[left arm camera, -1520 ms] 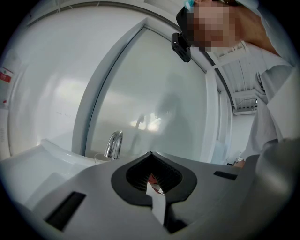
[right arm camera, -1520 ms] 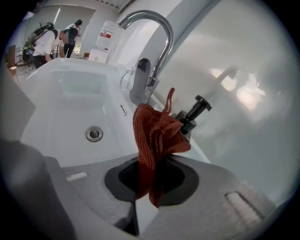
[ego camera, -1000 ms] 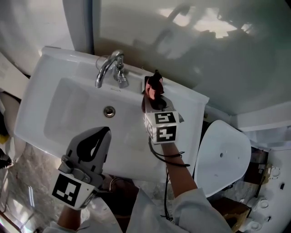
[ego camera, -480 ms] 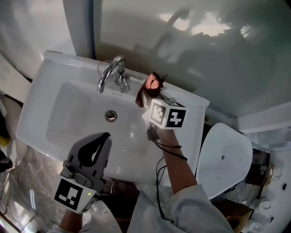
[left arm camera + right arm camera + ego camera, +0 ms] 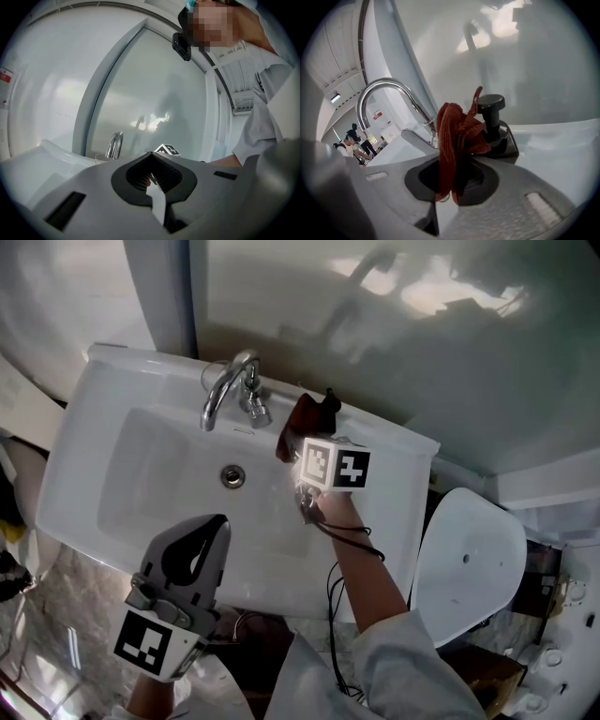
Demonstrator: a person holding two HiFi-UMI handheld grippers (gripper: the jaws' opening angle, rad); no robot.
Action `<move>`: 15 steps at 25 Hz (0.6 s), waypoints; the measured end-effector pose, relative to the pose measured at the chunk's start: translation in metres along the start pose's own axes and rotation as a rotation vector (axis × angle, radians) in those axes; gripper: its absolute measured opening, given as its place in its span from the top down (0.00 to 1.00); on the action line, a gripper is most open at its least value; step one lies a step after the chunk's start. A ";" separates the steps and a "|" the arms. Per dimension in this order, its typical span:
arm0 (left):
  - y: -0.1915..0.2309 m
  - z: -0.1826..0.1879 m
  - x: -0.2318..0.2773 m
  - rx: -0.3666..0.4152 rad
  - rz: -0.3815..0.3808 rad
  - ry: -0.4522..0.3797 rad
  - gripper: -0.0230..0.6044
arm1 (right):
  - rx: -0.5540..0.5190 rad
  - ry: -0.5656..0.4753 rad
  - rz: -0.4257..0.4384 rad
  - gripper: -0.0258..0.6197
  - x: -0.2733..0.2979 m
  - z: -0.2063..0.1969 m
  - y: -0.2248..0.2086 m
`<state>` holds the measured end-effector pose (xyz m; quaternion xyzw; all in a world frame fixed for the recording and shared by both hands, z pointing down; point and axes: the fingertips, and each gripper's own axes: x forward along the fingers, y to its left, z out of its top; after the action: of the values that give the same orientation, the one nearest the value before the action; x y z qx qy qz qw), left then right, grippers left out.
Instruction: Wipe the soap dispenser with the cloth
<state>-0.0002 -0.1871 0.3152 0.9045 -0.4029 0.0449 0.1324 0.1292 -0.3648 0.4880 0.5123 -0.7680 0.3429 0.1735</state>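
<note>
A dark soap dispenser (image 5: 327, 403) with a black pump (image 5: 491, 103) stands on the white sink's (image 5: 103, 418) back ledge, right of the chrome faucet (image 5: 228, 388). My right gripper (image 5: 302, 439) is shut on a rust-red cloth (image 5: 457, 136). The bunched cloth (image 5: 292, 426) presses against the dispenser's left side and hides part of its body. My left gripper (image 5: 215, 522) hovers over the sink's front edge, shut with nothing in it. In the left gripper view its jaws (image 5: 152, 185) meet, with the faucet (image 5: 114, 144) beyond them.
The basin's drain (image 5: 232, 475) lies left of my right hand. A white toilet lid (image 5: 464, 563) stands to the right of the sink. A glossy wall panel (image 5: 394, 343) rises right behind the ledge. A cable trails from the right gripper along the forearm.
My right gripper has carried the cloth from over the pump down the dispenser's left side, and its marker cube has turned. The left gripper has stayed about where it was.
</note>
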 end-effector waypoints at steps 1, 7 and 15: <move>0.000 0.000 0.000 -0.001 0.000 0.001 0.97 | -0.001 0.003 -0.002 0.87 0.002 -0.002 -0.001; 0.001 -0.003 0.001 -0.005 -0.002 0.010 0.97 | 0.007 0.078 -0.038 0.87 0.007 -0.036 -0.017; 0.003 -0.008 0.003 -0.001 -0.006 0.025 0.97 | 0.016 0.102 -0.080 0.87 0.001 -0.060 -0.039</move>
<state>-0.0003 -0.1890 0.3242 0.9051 -0.3984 0.0557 0.1380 0.1593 -0.3327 0.5442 0.5259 -0.7343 0.3674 0.2218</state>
